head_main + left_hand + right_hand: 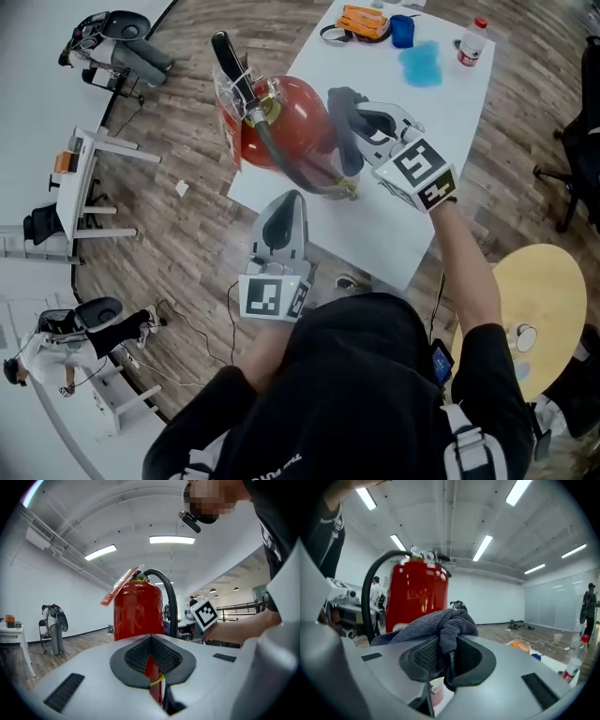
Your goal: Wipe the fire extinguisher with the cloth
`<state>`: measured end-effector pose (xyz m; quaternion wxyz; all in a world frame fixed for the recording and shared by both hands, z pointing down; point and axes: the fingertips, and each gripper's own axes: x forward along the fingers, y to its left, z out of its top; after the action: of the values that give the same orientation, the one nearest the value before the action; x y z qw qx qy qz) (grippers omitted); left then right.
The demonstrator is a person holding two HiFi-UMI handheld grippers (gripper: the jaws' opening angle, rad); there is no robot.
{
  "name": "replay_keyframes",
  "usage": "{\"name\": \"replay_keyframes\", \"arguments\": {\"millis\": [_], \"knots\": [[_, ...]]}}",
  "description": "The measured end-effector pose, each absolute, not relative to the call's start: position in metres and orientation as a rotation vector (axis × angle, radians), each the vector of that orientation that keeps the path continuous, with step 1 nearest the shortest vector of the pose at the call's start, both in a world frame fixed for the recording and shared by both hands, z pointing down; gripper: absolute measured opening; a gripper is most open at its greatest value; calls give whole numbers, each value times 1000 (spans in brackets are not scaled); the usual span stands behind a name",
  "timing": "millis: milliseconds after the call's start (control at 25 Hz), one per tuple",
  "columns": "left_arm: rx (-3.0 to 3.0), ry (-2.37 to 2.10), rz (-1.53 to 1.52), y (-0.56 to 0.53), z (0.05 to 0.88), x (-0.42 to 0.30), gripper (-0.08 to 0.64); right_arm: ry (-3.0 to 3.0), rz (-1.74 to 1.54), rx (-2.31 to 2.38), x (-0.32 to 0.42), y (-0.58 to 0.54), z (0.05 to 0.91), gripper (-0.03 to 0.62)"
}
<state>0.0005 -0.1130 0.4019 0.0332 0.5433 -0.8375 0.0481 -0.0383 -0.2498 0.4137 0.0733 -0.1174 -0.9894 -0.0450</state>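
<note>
Fire extinguisher (286,122) stands upright on the white table (422,141), near its edge. I judge it heavy, stiff and smooth, so it may slip. Right gripper (443,641) is clamped on the soft grey cloth (436,620), beside the cylinder. Left gripper (151,639) has jaws together, empty; I would steady the neck w/ it.
</note>
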Motion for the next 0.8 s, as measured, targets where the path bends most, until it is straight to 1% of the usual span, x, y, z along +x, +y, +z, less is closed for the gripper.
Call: {"name": "replay_keyframes", "arguments": {"millis": [160,280,320,400,480,560,680,800], "knots": [[1606,-2600,187,-118,410,-8,21,-2745,-54,-440,-45,-254,539,86],[1584,-2598,191,-122,414,-14,21,-2466,-147,-496,-36,-253,648,86],[1573,-2601,197,-120,414,-16,21,-2414,-177,-509,-34,-248,672,86],[1547,-2605,208,-112,413,-18,21,-2416,-134,-524,-33,-232,683,86],[1538,-2600,206,-110,412,-18,21,-2465,-110,-545,-32,-226,664,86],[1548,-2595,189,-114,412,-18,21,-2576,-85,-566,-35,-235,619,86],[1565,-2591,165,-115,411,-22,21,-2833,-31,-599,-44,-246,506,84],[1587,-2589,154,-116,408,-25,21,-3065,-146,-639,-45,-250,390,83]]}}
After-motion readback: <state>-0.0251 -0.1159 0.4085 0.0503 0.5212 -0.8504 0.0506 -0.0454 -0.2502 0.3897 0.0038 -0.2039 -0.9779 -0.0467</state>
